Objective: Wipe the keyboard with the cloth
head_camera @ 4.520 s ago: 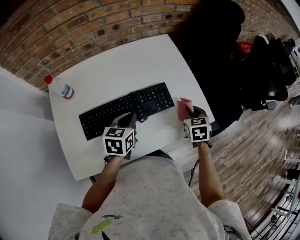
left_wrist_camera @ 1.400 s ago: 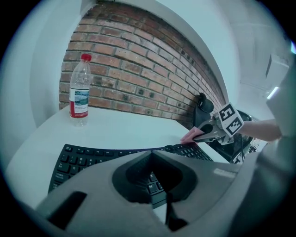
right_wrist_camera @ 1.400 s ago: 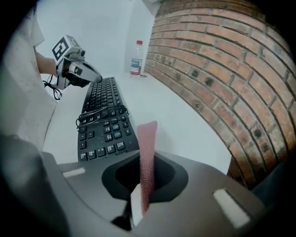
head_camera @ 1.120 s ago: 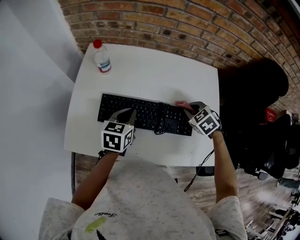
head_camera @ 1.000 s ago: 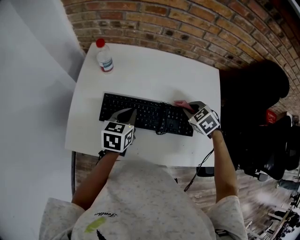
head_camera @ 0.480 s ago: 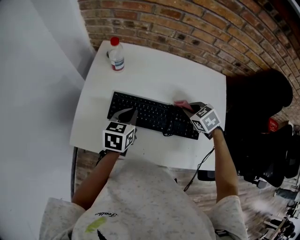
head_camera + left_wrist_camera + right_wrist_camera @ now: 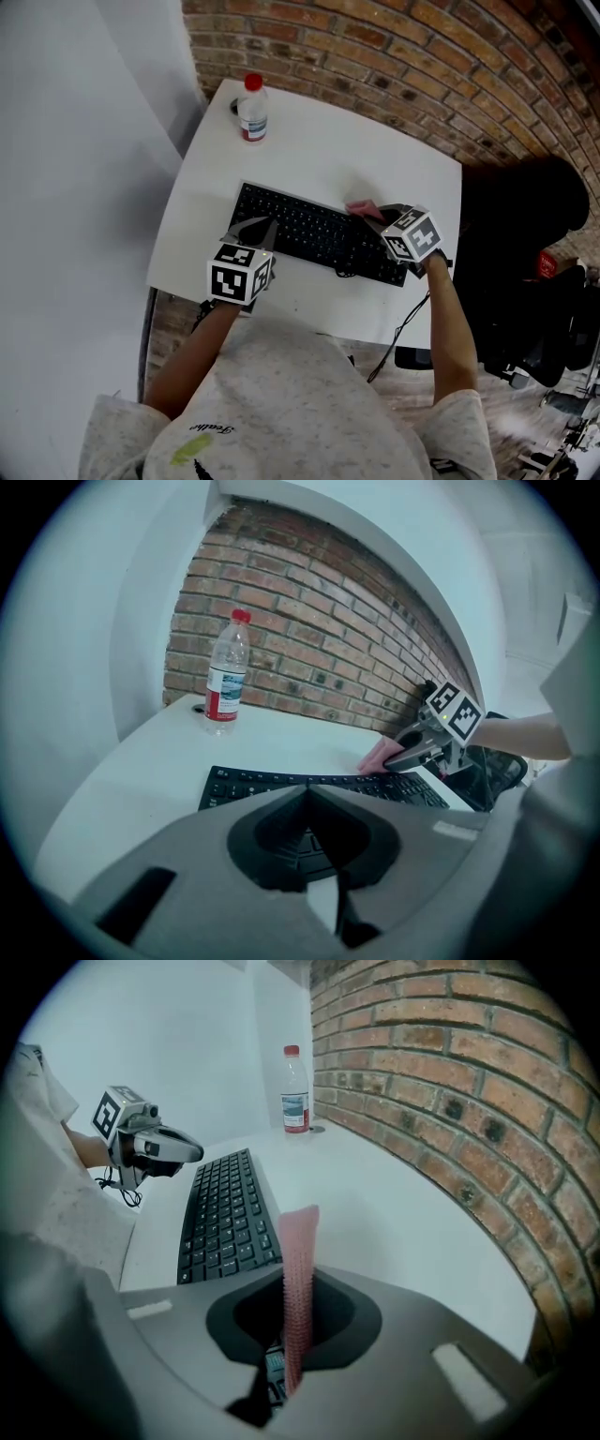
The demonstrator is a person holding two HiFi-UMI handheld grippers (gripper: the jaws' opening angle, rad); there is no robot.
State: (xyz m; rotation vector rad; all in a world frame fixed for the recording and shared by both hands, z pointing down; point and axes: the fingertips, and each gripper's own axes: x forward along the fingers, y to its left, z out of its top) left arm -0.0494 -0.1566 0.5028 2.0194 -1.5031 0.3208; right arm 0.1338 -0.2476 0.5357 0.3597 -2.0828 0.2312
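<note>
**Pink cloth pinched at the keyboard's right end**

The right hand-held gripper [image 7: 377, 216] is clenched on a thin pink cloth [image 7: 300, 1260]. The cloth stands edge-on beyond the gripper's tips, at the far edge of the flat black keyboard [image 7: 319, 239] near its right end. The left hand-held gripper [image 7: 307, 791] is clenched on nothing, with its tips over the keyboard's near left part. The keyboard lies keys-up on the white bench [image 7: 394, 169], its long axis slanting from the side of the clear red-capped plastic bottle [image 7: 251, 108] toward the person's right. As I judge the risks, the narrow pinch may let the cloth slip, the hard tips may catch keys, and an unbraced keyboard may slide.
</note>
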